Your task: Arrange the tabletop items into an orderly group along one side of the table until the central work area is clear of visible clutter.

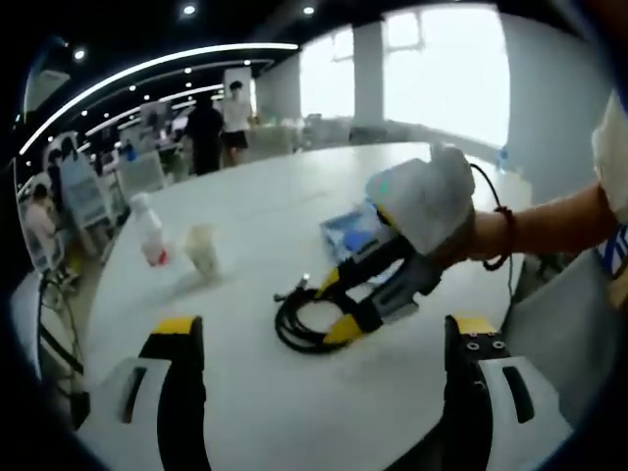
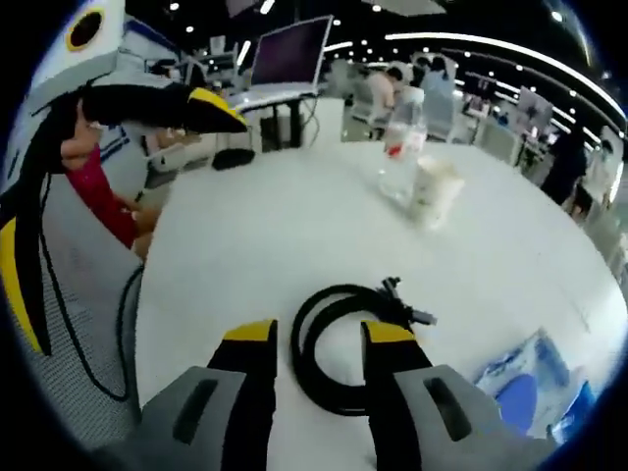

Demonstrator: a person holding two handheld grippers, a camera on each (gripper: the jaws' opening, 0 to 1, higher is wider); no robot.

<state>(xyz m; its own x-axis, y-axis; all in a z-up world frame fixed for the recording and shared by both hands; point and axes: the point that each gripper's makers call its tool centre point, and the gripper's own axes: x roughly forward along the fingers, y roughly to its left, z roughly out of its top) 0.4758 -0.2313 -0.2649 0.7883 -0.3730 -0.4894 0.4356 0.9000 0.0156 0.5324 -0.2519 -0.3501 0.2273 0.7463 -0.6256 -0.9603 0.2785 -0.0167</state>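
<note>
Daylight pours through the tall windows (image 1: 446, 69) in the left gripper view, blown out to plain white, and it washes the far side of the white worktop (image 1: 265, 211) pale. Curved ceiling light strips (image 1: 147, 74) and small spotlights glow against a dark ceiling. Motion blur softens the gloved hand (image 1: 427, 196), the plastic bottle (image 1: 149, 231) and the cup (image 1: 203, 250). The coiled black cable (image 2: 339, 343) looks sharper in the right gripper view. Fisheye bending curves the worktop's edges, and shadows are faint.
</note>
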